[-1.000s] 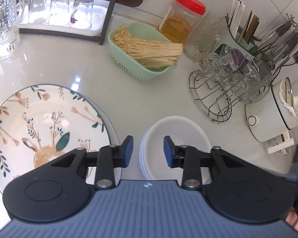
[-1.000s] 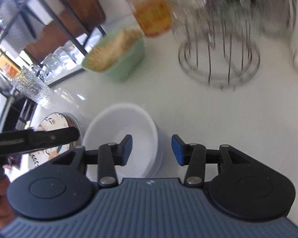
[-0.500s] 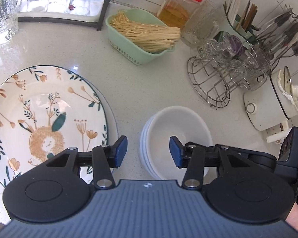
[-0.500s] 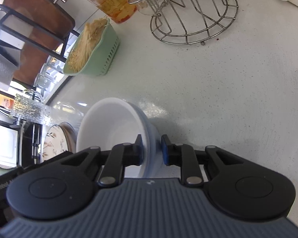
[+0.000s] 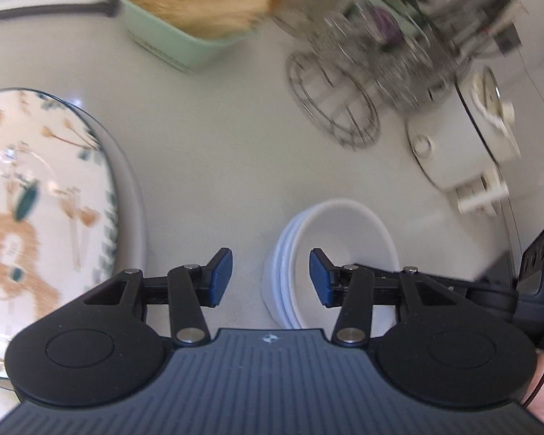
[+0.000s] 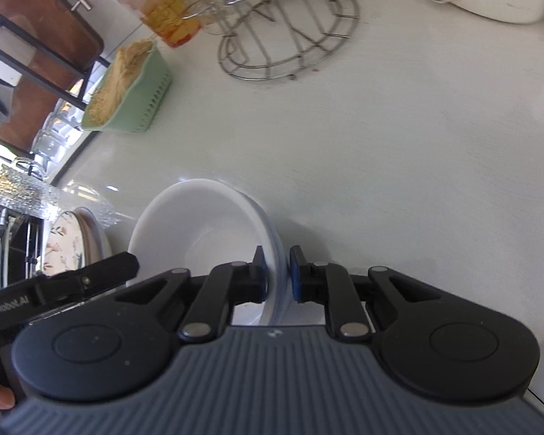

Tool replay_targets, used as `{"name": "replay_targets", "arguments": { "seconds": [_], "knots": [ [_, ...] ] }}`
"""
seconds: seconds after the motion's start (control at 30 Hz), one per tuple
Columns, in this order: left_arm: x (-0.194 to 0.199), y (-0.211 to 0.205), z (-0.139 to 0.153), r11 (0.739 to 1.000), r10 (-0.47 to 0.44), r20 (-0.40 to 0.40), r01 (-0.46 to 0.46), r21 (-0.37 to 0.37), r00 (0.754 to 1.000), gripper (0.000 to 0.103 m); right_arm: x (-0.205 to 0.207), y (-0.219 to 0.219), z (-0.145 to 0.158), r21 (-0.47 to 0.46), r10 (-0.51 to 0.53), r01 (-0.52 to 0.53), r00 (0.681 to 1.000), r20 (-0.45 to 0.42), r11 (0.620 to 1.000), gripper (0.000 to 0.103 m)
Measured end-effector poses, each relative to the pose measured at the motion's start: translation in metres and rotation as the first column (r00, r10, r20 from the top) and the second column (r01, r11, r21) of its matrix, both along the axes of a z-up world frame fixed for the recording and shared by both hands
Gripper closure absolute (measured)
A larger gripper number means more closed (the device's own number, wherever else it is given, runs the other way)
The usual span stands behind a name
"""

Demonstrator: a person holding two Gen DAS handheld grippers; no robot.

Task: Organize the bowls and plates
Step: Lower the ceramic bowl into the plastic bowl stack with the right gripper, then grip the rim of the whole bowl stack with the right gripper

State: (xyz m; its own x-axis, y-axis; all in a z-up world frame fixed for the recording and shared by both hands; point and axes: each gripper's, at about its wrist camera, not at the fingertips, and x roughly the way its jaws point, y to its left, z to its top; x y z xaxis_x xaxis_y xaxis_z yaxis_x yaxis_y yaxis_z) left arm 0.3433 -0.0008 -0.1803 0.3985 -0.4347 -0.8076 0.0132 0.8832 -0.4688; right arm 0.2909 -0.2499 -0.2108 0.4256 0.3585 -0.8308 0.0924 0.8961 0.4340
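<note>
R gripper (image 6: 276,274) pinches rim of smooth round white bowl stack (image 6: 199,224); L gripper (image 5: 270,277) spread wide

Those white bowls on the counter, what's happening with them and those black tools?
A person holds a two-finger claw tool in each hand. The right claw is pinched on the rim of the stacked white bowls, which sit on the pale counter. The left claw hangs open just beside the stack, holding nothing. A flowered plate lies to the left.
</note>
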Motion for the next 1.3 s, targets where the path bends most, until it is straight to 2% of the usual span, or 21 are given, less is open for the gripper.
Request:
{"name": "replay_targets", "arguments": {
  "seconds": [0.2,0.3,0.37,0.47,0.83,0.97,1.3],
  "knots": [
    [-0.008,-0.02,-0.015,0.997,-0.077,-0.041,0.077,0.013,0.996,0.052,-0.014,-0.007,-0.001,0.001,-0.022,0.022,1.0,-0.003,1.0,0.087],
    [-0.011,-0.024,-0.018,0.995,-0.094,-0.05,0.094,0.012,0.994,0.064,-0.018,-0.006,-0.001,0.011,-0.028,0.028,1.0,0.0,1.0,0.087],
    [-0.012,-0.026,-0.019,0.995,-0.095,-0.059,0.095,0.011,0.994,0.076,-0.021,-0.005,-0.001,0.022,-0.039,0.039,0.999,0.004,0.999,0.087],
    [-0.013,-0.025,-0.013,0.996,-0.088,-0.05,0.09,0.03,0.995,0.079,-0.027,-0.002,0.004,0.04,-0.056,0.055,0.998,0.012,0.998,0.086],
    [-0.029,-0.016,0.031,0.99,-0.127,0.001,0.126,0.068,0.992,0.079,-0.057,0.01,0.035,0.063,-0.136,0.131,0.988,0.075,0.989,0.086],
    [-0.042,-0.013,0.046,0.988,-0.13,0.018,0.128,0.087,0.991,0.079,-0.068,0.019,0.051,0.054,-0.13,0.126,0.987,0.098,0.991,0.085],
    [-0.073,0.013,0.093,0.994,-0.04,0.076,0.032,0.106,0.996,0.079,-0.084,0.046,0.087,0.061,-0.057,0.048,0.986,0.157,0.997,0.085]
  ]
}}
